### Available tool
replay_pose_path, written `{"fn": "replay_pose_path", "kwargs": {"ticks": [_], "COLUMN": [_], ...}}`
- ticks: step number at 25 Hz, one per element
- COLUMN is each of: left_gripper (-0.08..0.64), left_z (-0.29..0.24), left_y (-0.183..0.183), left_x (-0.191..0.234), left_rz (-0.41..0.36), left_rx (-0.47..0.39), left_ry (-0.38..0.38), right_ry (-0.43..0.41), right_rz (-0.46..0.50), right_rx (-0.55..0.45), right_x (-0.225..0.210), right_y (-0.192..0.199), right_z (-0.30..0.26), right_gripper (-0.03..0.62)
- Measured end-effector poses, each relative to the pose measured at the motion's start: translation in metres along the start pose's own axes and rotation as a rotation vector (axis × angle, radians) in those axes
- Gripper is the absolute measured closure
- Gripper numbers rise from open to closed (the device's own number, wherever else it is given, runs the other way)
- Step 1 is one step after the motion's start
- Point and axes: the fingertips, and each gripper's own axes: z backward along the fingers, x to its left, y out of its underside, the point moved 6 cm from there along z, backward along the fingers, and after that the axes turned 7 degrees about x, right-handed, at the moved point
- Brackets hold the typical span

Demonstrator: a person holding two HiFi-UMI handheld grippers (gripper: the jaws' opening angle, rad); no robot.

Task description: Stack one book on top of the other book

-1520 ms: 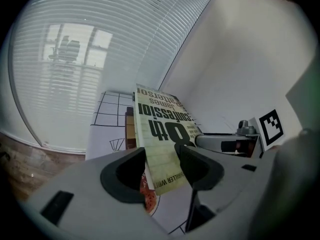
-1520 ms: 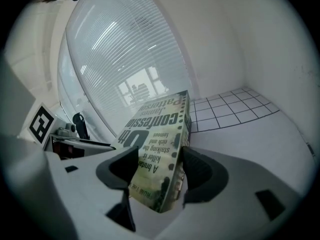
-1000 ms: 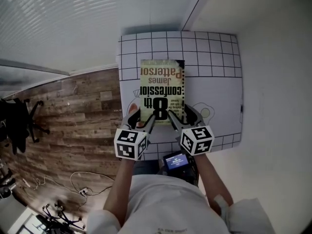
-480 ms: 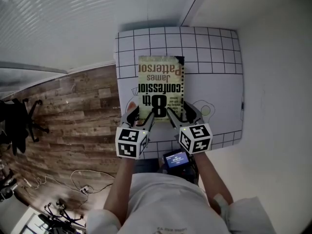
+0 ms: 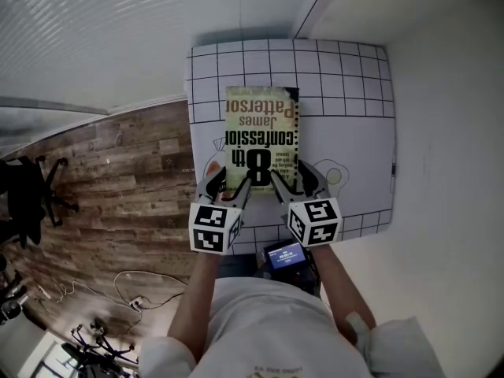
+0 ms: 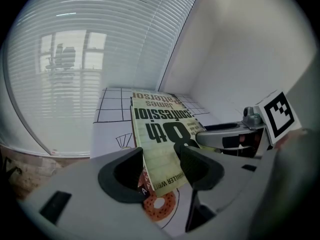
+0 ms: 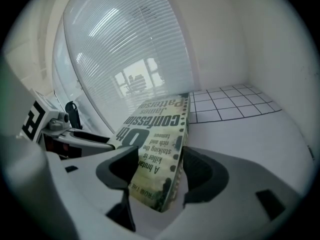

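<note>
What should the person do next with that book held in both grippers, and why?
Probably lower the near end flat. The left gripper and right gripper each pinch a near corner of the book, which looks raised above the gridded mat. Something red shows beneath it, perhaps the other book, though I cannot tell.

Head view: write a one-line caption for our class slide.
Left gripper and right gripper each hold the near end of a book, gridded white table beneath.
</note>
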Motion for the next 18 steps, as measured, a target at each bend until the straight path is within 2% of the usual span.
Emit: {"fn": "replay_pose_path", "kwargs": {"ticks": [8,13,18], "left_gripper": [0.334,0.334,0.334], "left_z": [0.002,0.010,0.016], "left_y": [-0.001,-0.001,-0.003], "left_x": [0.000,0.002,0.003], "left_rz": [-0.004,0.032,0.036], "left_rx": [-0.009,-0.070,-0.091], "left_ry": [-0.015,-0.021,-0.021], "right_ry": [0.016,0.029,0.048], "right_rz": [0.040,0.062,0.067], "right_rx": [0.002,0.003,-0.049], "right_x": [0.001,0.001,-0.002], "right_y": [-0.002,-0.003,-0.009], "right_z": [0.001,0.005,0.015], "right_gripper": [0.310,0.310,0.310]}}
